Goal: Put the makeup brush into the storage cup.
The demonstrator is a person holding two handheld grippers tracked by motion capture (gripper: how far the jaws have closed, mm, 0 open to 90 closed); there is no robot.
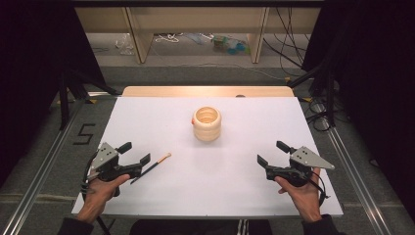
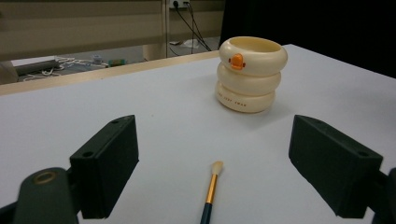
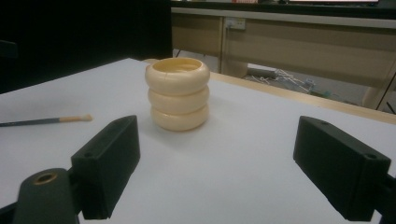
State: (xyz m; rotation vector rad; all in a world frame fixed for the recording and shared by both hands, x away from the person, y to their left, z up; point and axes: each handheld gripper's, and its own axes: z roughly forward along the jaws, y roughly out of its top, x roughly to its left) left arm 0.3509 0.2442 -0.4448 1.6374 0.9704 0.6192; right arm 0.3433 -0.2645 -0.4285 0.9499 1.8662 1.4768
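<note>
So nothing's gripped yet: my left gripper [image 1: 136,157], jaws apart, hovers at the brush [image 1: 151,168]; right gripper [image 1: 273,155] idles, jaws apart; the cup [image 1: 207,124] waits at 12 o'clock.

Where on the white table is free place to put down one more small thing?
Free: the wide middle between the cup and the right gripper, and both far corners of the table beside the cup. Crowded: the near left, where the brush lies by the open left gripper.
</note>
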